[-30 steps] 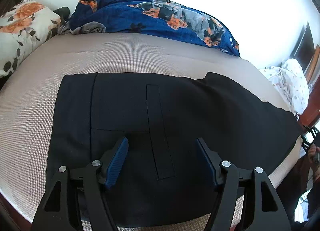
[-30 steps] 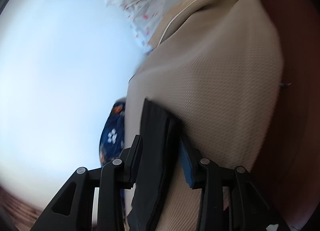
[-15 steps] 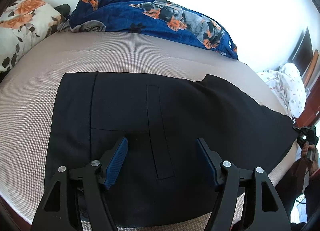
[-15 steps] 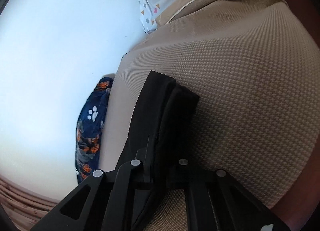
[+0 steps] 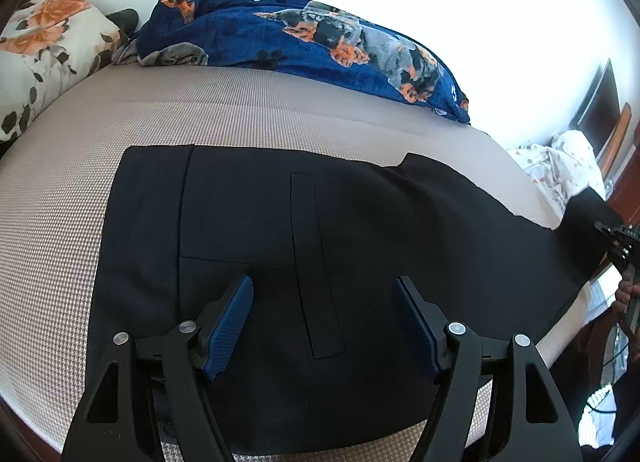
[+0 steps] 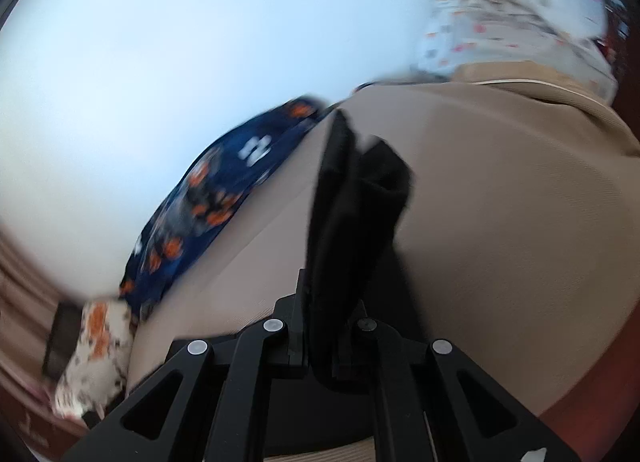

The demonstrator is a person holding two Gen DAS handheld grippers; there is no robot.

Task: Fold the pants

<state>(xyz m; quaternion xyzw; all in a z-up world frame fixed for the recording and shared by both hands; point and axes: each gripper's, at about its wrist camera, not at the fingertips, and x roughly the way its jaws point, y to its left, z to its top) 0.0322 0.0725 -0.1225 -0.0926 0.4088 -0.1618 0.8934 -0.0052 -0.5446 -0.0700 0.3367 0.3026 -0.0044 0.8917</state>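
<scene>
Lying lengthwise across the beige woven mattress, the black fabric pants run waist-left to hem-right; the right gripper clamps the hem end (raised), while the left gripper hovers spread over the seat.

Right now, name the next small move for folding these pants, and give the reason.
Probably carry the right gripper, shut on the lifted leg end, across toward the waistband: the black pants lie flat on the bed, and the left gripper hangs open above them.
</scene>
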